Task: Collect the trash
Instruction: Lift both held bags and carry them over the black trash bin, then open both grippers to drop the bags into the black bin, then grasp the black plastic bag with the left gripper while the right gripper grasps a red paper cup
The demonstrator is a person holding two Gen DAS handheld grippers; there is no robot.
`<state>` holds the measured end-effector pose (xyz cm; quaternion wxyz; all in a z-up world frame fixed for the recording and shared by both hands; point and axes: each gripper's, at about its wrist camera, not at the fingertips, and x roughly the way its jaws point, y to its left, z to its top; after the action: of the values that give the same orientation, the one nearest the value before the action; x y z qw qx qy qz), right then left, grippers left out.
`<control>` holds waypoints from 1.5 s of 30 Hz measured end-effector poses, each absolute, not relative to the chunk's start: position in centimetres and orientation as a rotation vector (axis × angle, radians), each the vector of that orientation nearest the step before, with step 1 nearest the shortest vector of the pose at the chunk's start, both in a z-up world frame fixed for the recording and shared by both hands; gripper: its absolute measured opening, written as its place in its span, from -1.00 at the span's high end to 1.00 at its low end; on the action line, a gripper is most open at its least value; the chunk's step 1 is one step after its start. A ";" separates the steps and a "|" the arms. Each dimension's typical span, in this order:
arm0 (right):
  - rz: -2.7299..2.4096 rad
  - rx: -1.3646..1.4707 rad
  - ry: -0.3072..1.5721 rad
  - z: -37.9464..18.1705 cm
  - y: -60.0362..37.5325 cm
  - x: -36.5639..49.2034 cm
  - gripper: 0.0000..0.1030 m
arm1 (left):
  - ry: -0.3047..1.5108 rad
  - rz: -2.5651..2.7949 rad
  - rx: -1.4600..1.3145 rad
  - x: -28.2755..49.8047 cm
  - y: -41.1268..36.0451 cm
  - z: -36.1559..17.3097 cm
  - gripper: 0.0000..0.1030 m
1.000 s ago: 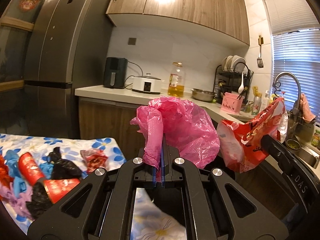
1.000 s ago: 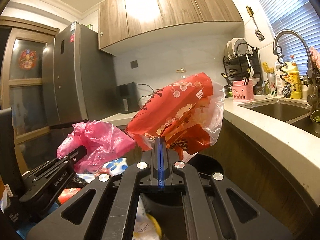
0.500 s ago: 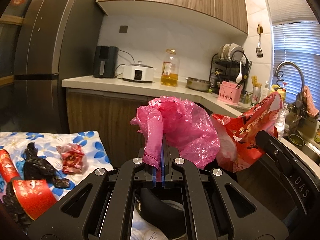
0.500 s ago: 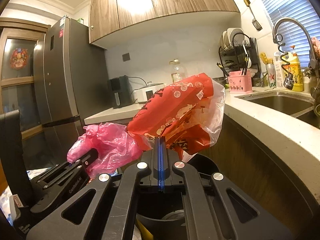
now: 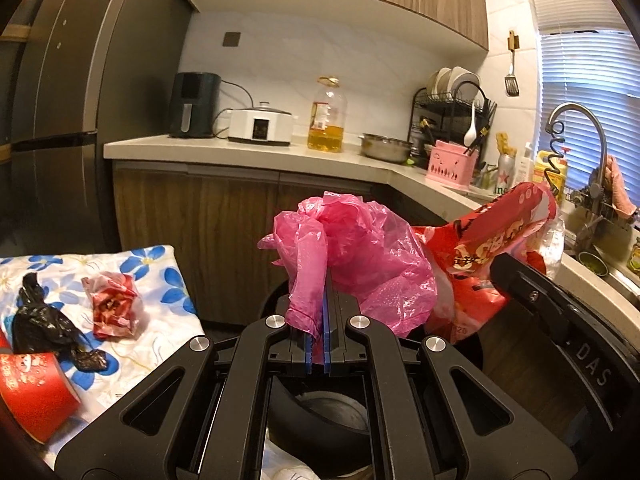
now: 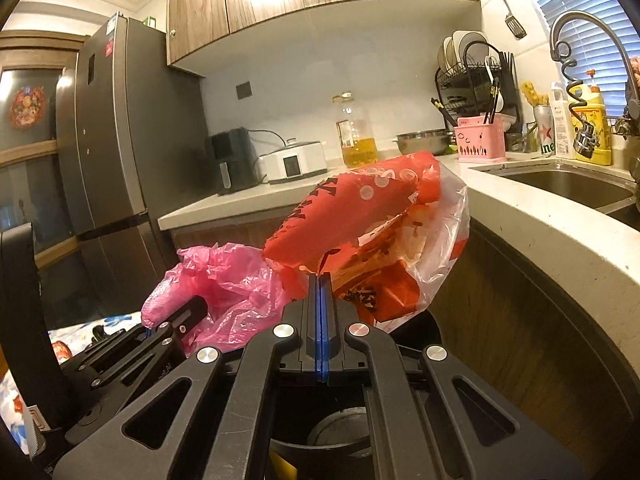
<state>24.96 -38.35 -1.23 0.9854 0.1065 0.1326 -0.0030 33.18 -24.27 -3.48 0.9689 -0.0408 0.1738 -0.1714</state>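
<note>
My left gripper (image 5: 322,312) is shut on a crumpled pink plastic bag (image 5: 360,256), held up in front of the camera. To its right my right gripper (image 6: 319,292) is shut on a red printed plastic bag (image 6: 372,232) with a clear side. Both bags hang side by side above a black trash bin (image 6: 340,436), whose dark opening shows under the jaws in both wrist views. In the right wrist view the left gripper (image 6: 176,316) and its pink bag (image 6: 224,280) sit at the lower left. The red bag (image 5: 492,248) shows at the right of the left wrist view.
A floral cloth (image 5: 160,280) at the left carries a red wrapper (image 5: 114,306), a black bag (image 5: 44,324) and a red cup (image 5: 32,392). A kitchen counter (image 6: 540,216) with a sink (image 6: 568,184) curves around the right. A grey fridge (image 5: 64,112) stands at the left.
Both grippers have moved forward and sunk a little with their bags, away from the floral cloth. The bin's opening now lies under the jaws, and the counter looks closer.
</note>
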 end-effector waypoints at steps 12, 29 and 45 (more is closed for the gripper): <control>-0.020 0.234 0.296 -1.8 -39.1 25.5 0.71 | 0.393 -0.374 -0.053 34.1 -25.0 -4.7 0.40; -0.020 0.275 0.249 -1.3 -38.7 21.6 -0.41 | 0.347 -0.223 -0.074 29.3 -20.1 -4.4 -0.72; 0.050 0.244 0.193 -0.7 -33.4 15.8 -0.57 | 0.252 0.023 -0.081 19.9 -10.9 -4.1 -0.86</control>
<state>15.78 -33.44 -0.67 0.9876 0.1214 0.0963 0.0248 19.90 -10.91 -4.10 0.9912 -0.0404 0.1258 0.0113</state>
